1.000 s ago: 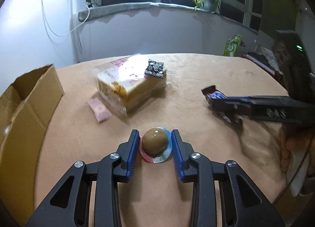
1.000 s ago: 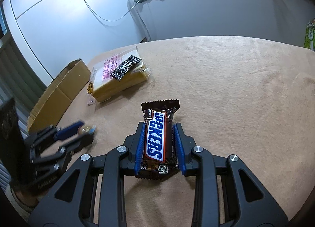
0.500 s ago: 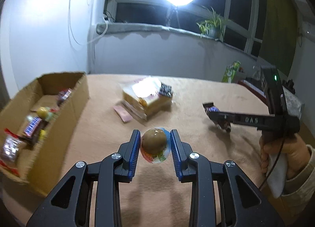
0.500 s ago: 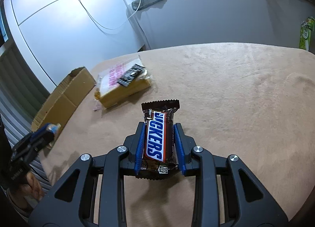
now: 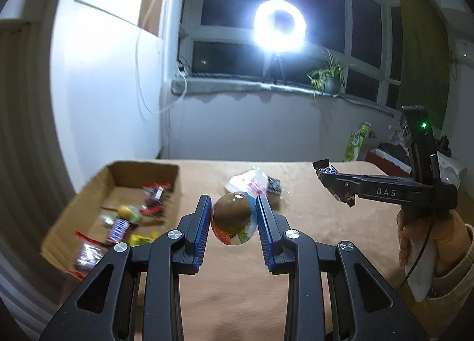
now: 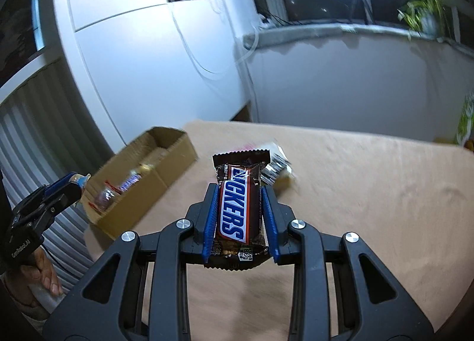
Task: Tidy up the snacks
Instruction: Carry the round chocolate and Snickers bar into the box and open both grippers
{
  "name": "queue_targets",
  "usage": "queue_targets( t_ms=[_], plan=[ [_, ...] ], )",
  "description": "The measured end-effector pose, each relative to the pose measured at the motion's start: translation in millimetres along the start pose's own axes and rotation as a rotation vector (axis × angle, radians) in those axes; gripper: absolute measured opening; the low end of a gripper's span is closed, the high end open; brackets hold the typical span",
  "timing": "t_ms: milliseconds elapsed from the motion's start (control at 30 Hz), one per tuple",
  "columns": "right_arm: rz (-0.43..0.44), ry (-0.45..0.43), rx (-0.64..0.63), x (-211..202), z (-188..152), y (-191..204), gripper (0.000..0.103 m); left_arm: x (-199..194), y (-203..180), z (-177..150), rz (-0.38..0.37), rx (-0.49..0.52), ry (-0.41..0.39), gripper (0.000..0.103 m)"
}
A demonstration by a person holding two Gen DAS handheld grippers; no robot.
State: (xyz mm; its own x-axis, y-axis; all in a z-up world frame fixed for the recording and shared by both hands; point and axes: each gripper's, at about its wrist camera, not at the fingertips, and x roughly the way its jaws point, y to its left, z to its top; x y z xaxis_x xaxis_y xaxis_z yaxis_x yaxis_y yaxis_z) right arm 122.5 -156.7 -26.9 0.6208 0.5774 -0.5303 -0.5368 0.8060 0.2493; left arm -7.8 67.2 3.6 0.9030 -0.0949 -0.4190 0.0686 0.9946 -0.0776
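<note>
While both are held above the tan table (image 5: pixel 311 240), the left gripper (image 5: pixel 234 219) is clamped on a round brown jelly cup (image 5: pixel 232 218) and the right gripper (image 6: pixel 238 216) on a Snickers bar (image 6: pixel 237 204). Farther back, the open cardboard box (image 5: pixel 97 190) holding wrapped snacks sits at the table's left edge, with a bagged bread loaf (image 5: pixel 251 182) mid-table. A ring light (image 5: pixel 280 25) glares beyond.

box (image 5: pixel 89 193) open-topped – snacks inside | bread bag (image 5: pixel 251 182) on table (image 5: pixel 326 216) – bare cloth beside
</note>
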Motion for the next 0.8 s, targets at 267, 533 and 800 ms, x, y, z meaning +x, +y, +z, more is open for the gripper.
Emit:
queue_targets(
  t_ms=[267, 533, 800],
  plan=[
    [0.054, 0.011, -0.105, 27.7, 23.6, 60.5, 0.03, -20.0, 33.1, 5.6, 0.038, -0.042, -0.051, 0.029],
    [0.14, 0.053, -0.188, 75.3, 32.9, 115.6, 0.03, -23.8, 78.6, -4.0, 0.11, -0.107, -0.05, 0.029],
    [0.204, 0.099, -0.242, 126.6, 35.7, 155.6, 0.03, -14.4, 122.2, -11.9, 0.176, -0.154, -0.027, 0.029]
  ],
)
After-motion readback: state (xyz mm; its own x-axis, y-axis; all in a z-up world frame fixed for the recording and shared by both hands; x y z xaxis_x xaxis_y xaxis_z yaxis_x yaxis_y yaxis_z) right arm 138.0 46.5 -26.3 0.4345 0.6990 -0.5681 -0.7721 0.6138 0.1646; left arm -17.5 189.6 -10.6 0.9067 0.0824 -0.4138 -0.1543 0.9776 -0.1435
